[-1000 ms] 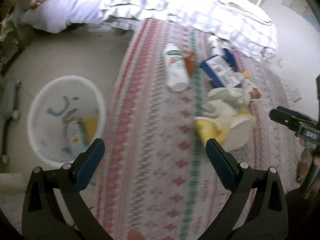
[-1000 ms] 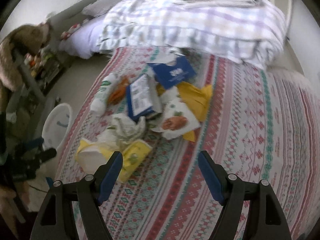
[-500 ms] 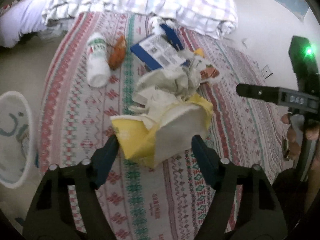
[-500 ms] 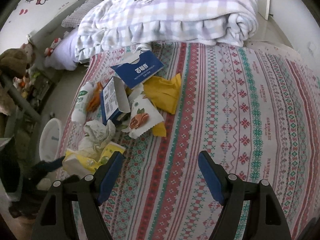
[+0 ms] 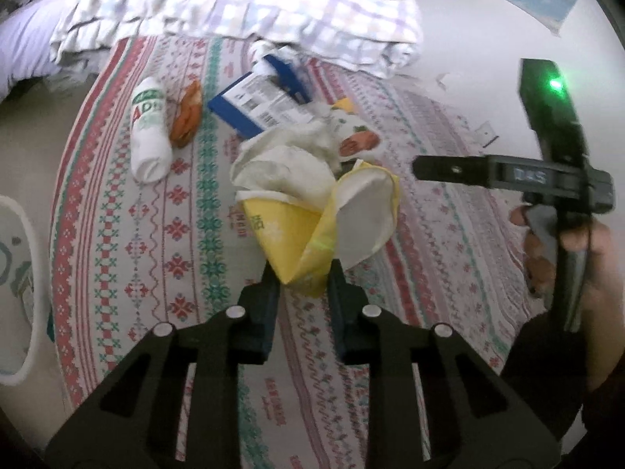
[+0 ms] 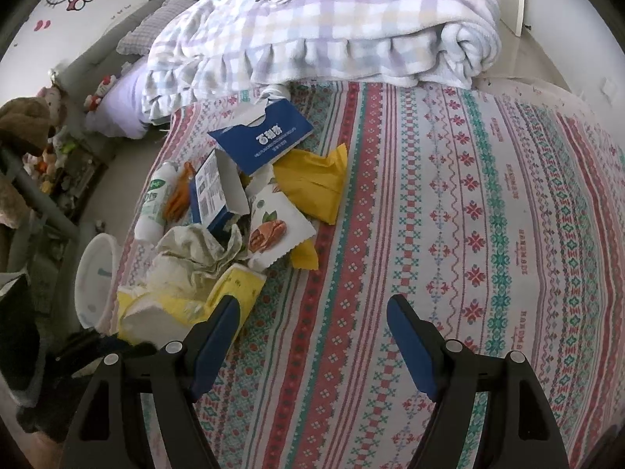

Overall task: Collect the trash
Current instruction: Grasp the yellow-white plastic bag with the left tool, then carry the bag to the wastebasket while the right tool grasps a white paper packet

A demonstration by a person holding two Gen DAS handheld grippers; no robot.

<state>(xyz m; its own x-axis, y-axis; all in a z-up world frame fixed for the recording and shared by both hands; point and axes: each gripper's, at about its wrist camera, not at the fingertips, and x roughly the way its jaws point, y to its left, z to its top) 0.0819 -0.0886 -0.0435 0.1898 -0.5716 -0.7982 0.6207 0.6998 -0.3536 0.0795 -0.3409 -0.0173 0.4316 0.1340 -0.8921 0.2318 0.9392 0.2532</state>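
Note:
Trash lies piled on a patterned bedspread (image 6: 468, 215). My left gripper (image 5: 302, 285) is closing its jaws, and its blue pads pinch the lower corner of a yellow wrapper with a white lining (image 5: 285, 230). That wrapper (image 6: 234, 289) is at the pile's near left in the right wrist view. Behind it are crumpled paper (image 5: 285, 156), a nut snack packet (image 6: 273, 230), a blue box (image 5: 254, 105), a white bottle (image 5: 148, 136) and an orange wrapper (image 5: 187, 113). My right gripper (image 6: 312, 316) hangs open over bare bedspread, right of the pile, with nothing between its fingers.
A white bin (image 6: 93, 273) stands on the floor left of the bed, and its rim (image 5: 15, 273) shows at the left wrist view's edge. A folded checked blanket (image 6: 332, 31) lies behind the pile. A yellow bag (image 6: 312, 183) and a flat blue carton (image 6: 265, 136) lie nearby.
My left gripper swung from beside the bin to the pile and narrowed its jaws from wide to pinching the yellow wrapper. The right gripper shifted a little and stayed open.

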